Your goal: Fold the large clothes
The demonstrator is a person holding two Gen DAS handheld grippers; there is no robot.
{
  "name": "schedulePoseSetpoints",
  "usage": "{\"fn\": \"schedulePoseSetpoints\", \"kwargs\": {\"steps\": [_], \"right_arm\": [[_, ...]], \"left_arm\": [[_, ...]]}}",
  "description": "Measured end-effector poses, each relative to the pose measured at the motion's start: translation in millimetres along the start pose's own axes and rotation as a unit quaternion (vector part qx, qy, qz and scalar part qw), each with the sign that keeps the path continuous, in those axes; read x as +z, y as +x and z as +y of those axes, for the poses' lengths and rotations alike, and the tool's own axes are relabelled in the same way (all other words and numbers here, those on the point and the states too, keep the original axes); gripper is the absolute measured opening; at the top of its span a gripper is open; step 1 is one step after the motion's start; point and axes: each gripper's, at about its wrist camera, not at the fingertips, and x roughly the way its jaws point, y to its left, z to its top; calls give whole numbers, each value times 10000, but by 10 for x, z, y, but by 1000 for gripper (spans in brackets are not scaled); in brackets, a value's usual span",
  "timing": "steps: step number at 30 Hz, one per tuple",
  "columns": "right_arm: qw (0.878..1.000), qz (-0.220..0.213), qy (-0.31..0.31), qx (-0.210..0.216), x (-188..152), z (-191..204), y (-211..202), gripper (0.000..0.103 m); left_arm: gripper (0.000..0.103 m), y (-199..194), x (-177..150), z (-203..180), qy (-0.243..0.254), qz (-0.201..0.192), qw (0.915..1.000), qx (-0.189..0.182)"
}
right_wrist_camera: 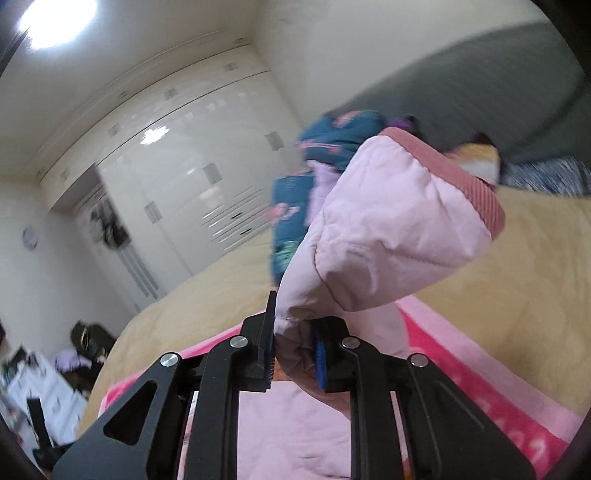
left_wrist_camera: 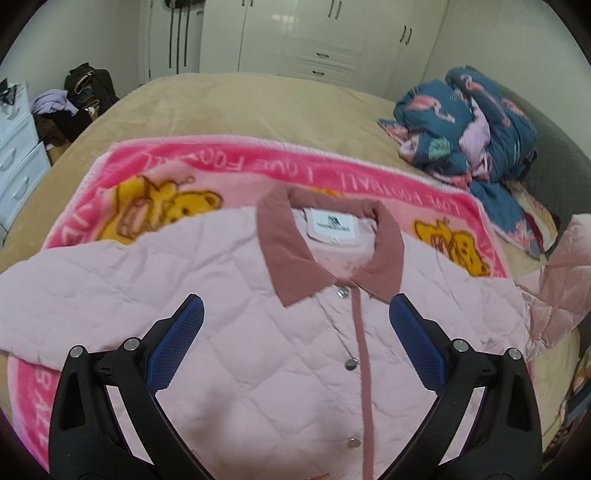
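A pale pink quilted jacket (left_wrist_camera: pixel 236 332) with a dusty-rose collar (left_wrist_camera: pixel 284 254) and snap buttons lies face up on a pink cartoon blanket (left_wrist_camera: pixel 155 173). My left gripper (left_wrist_camera: pixel 295 310) hovers open just above the jacket's chest, below the collar, holding nothing. My right gripper (right_wrist_camera: pixel 293 345) is shut on the jacket's sleeve (right_wrist_camera: pixel 388 229) and holds it lifted off the bed, with the rose cuff (right_wrist_camera: pixel 476 184) pointing up and away. That raised sleeve also shows in the left wrist view (left_wrist_camera: pixel 561 273) at the right edge.
The blanket lies on a tan bed (left_wrist_camera: pixel 236 99). A bundled blue flamingo quilt (left_wrist_camera: pixel 476 129) sits at the bed's far right by a grey headboard (right_wrist_camera: pixel 480 81). White wardrobes (left_wrist_camera: pixel 314 33) stand beyond. Drawers (left_wrist_camera: pixel 18 158) and piled clothes (left_wrist_camera: pixel 74 103) are at the left.
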Motion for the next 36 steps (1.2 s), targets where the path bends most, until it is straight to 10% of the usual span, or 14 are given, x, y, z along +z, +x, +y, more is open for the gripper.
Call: {"fn": "schedulePoseSetpoints", "kwargs": {"steps": [14,25,36], "right_arm": [[9818,450,-1604,914,-803,2025,256,15],[9670,1186,-1912,1192,-1723,2491,562,15],[9277,2253,-2674,1305,-2853,2661,758,18]], "left_arm": [[94,-403,102,699,-325,-364,9979,-424],[94,-509,12,1036,-765,-473,9916,-928],[94,-302,-224,1097,-904,-217,9858,-1401]]}}
